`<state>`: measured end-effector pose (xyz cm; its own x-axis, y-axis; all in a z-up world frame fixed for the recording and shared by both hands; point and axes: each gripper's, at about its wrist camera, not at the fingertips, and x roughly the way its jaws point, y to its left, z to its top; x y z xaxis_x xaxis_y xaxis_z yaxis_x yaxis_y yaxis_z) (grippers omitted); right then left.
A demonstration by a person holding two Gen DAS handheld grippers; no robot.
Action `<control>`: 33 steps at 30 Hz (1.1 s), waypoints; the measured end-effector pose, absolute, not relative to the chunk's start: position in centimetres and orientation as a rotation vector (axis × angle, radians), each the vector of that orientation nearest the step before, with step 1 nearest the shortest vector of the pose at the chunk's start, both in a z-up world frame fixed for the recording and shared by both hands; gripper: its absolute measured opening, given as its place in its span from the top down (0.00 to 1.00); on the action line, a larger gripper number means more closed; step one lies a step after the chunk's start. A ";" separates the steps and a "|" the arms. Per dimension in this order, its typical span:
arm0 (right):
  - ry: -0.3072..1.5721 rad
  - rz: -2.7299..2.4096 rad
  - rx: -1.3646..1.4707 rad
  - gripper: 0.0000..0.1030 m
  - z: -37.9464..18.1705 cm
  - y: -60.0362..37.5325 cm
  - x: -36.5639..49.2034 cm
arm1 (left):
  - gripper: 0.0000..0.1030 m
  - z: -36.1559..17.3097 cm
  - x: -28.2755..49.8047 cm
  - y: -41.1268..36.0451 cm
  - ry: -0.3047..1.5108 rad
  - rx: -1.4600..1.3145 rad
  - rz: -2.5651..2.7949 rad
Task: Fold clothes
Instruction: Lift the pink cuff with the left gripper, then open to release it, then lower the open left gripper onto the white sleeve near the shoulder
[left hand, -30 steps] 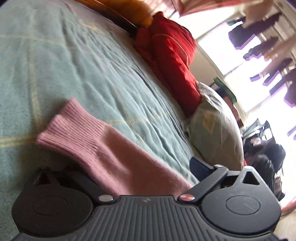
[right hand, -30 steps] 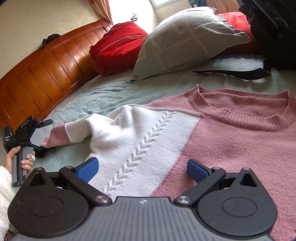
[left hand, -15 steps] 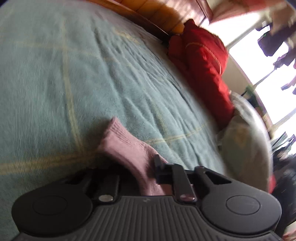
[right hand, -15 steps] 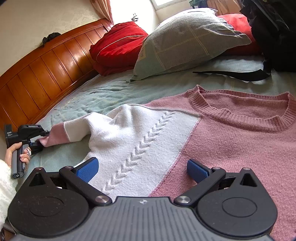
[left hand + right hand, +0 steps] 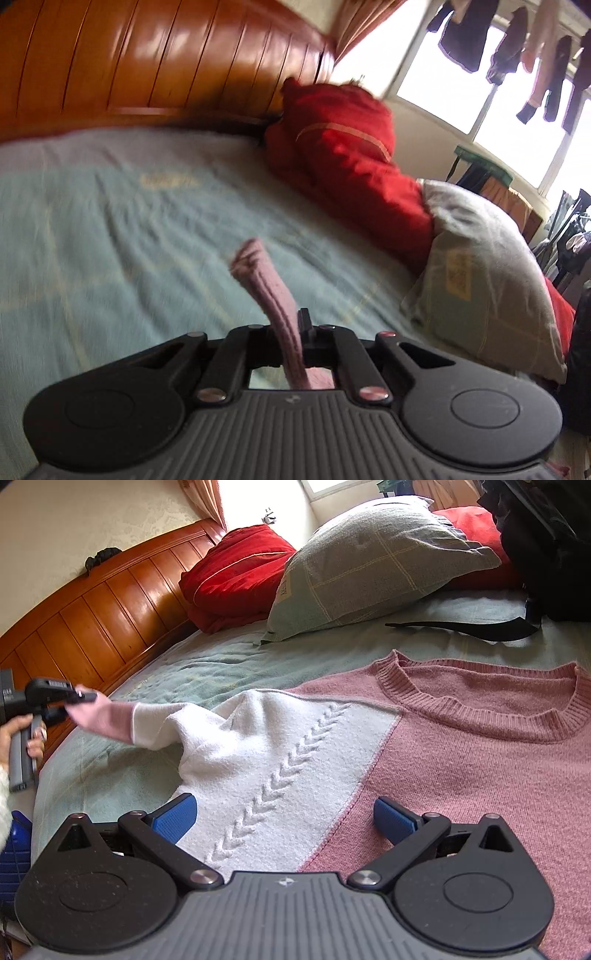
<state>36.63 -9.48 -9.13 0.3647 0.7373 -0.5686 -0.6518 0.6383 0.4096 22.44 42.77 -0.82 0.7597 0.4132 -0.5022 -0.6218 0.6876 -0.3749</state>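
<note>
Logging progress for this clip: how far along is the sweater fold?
Barely begun. Done: the sweater lies spread flat on the bed, neckline open, no fold made. In hand: the left gripper has just been closing and is clamped on the pink sleeve cuff, raised off the bed. The right gripper is open above the body. Left: both sleeves and the body folds.

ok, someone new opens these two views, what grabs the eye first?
Probably the pink and white sweater spread flat on the green bedspread, filling the right wrist view. Next, at that view's left edge, the left gripper is shut on the pink sleeve cuff, holding it off the bed. After that, the red pillow against the wooden headboard.
</note>
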 end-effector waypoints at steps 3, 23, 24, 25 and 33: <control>0.793 0.895 0.118 0.00 -9.2 -9.5 36.6 | 0.96 0.9 22.8 43.3 0.349 -0.525 0.588; 0.774 0.899 0.088 0.00 -9.2 -9.2 36.2 | 0.50 -0.1 24.0 44.9 0.462 -0.399 0.752; 0.773 0.901 0.088 0.00 -9.2 -9.2 36.2 | 0.47 0.1 24.2 44.2 0.478 -0.388 0.731; 0.773 0.904 0.088 0.00 -9.2 -9.2 36.1 | 0.46 0.1 24.5 43.4 0.499 -0.374 0.703; 0.773 0.918 0.111 0.00 -8.9 -9.5 36.1 | 0.37 -1.6 28.8 35.1 0.714 -0.409 0.350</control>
<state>36.07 -9.46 -8.90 0.3627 0.7494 -0.5540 -0.6736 0.6216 0.3999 28.83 35.11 -1.57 0.7045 0.1690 -0.6893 -0.4419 0.8644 -0.2397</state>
